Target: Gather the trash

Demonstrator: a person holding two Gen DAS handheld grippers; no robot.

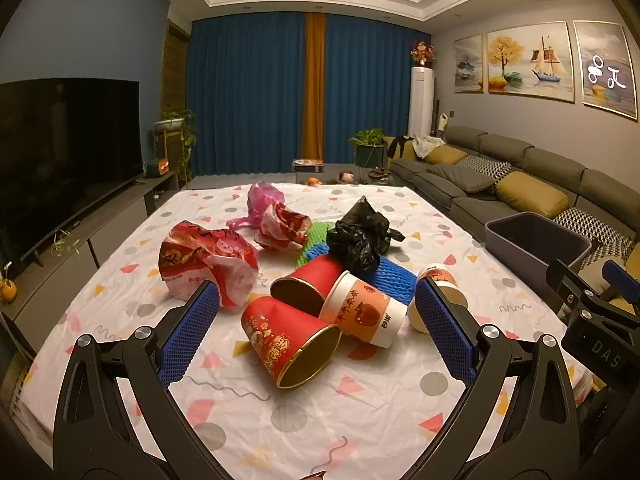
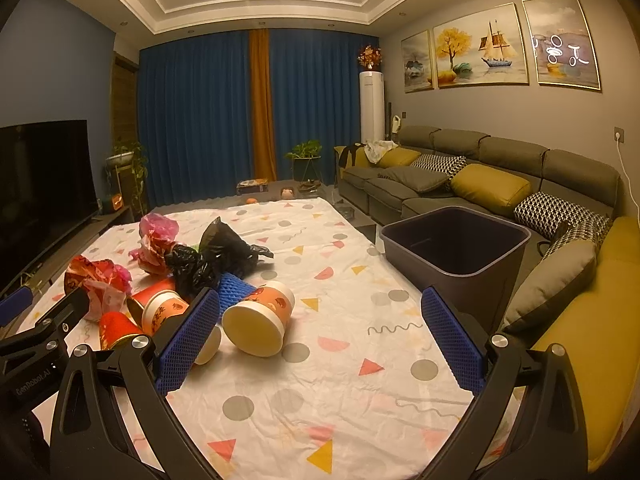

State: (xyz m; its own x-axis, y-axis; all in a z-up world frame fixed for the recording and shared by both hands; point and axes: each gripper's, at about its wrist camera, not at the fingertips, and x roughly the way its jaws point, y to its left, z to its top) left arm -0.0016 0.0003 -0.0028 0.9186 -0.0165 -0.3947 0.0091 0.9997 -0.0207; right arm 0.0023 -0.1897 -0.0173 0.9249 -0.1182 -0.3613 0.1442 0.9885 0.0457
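Observation:
Trash lies in a heap on the patterned tablecloth [image 1: 360,420]. Two red paper cups [image 1: 290,344] lie on their sides, with an orange-and-white cup [image 1: 362,310] beside them and another orange-and-white cup [image 2: 260,320] further right. Behind are a crumpled black bag [image 1: 360,236], blue foam netting [image 1: 390,280], red wrappers [image 1: 208,260] and a pink bag [image 1: 262,198]. My left gripper [image 1: 316,312] is open above the cups, holding nothing. My right gripper [image 2: 320,312] is open just right of the heap, also holding nothing. A dark grey bin [image 2: 456,248] stands off the table's right edge.
A grey sofa [image 2: 460,176] with yellow and patterned cushions runs along the right wall behind the bin. A large television [image 1: 64,160] on a low cabinet stands to the left. Blue curtains [image 1: 248,96], potted plants and a white floor-standing unit fill the far end.

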